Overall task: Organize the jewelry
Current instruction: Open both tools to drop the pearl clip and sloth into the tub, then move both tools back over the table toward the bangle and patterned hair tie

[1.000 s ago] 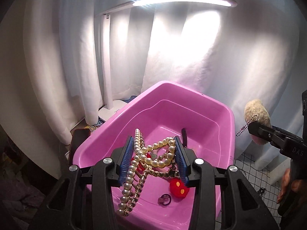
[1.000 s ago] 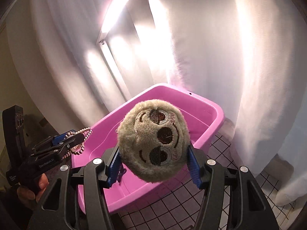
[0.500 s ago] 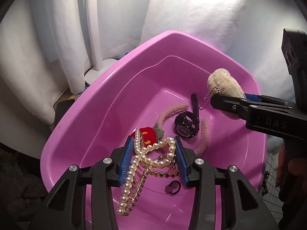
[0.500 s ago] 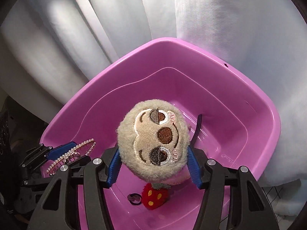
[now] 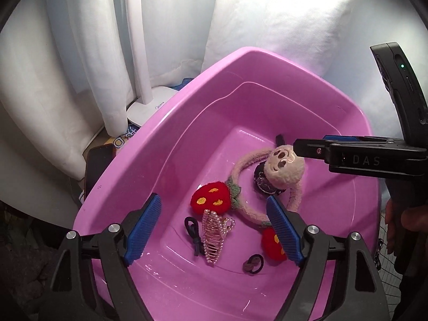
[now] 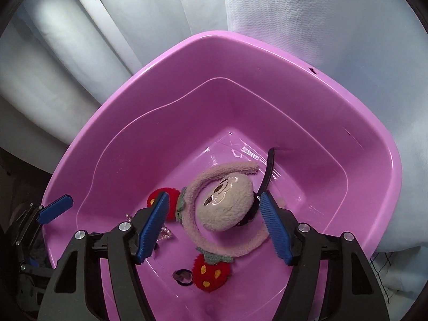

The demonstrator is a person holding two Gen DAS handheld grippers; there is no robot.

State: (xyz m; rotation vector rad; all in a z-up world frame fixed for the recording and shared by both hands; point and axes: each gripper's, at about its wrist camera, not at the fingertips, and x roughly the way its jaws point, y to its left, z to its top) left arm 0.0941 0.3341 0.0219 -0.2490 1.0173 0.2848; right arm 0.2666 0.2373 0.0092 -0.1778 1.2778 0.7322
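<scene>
My left gripper [image 5: 214,227] hangs over the pink tub [image 5: 165,123], its jaws opening, nothing between the pads. Below it on the tub floor lies a pearl hair clip [image 5: 214,234]. Close by are a black hair tie [image 5: 194,231], a small brown tie [image 5: 252,263] and a plush headband with red strawberries [image 5: 211,196]. A beige sloth plush [image 6: 224,206] rests on a black watch [image 5: 263,184]. My right gripper [image 6: 215,214] straddles the plush from above, jaws opening, with gaps at both pads. It enters the left wrist view from the right [image 5: 310,144].
White curtains hang behind the tub [image 6: 267,53]. A white lamp base [image 5: 149,104] and a dark phone [image 5: 99,160] sit outside the tub's left rim. The left gripper's blue pad [image 6: 54,208] shows at the tub's left edge in the right wrist view. A hand [image 5: 401,219] holds the right gripper.
Both grippers came down over the tub and widened. The pearl clip dropped from the left jaws to the tub floor. The sloth plush left the right jaws and landed on the watch.
</scene>
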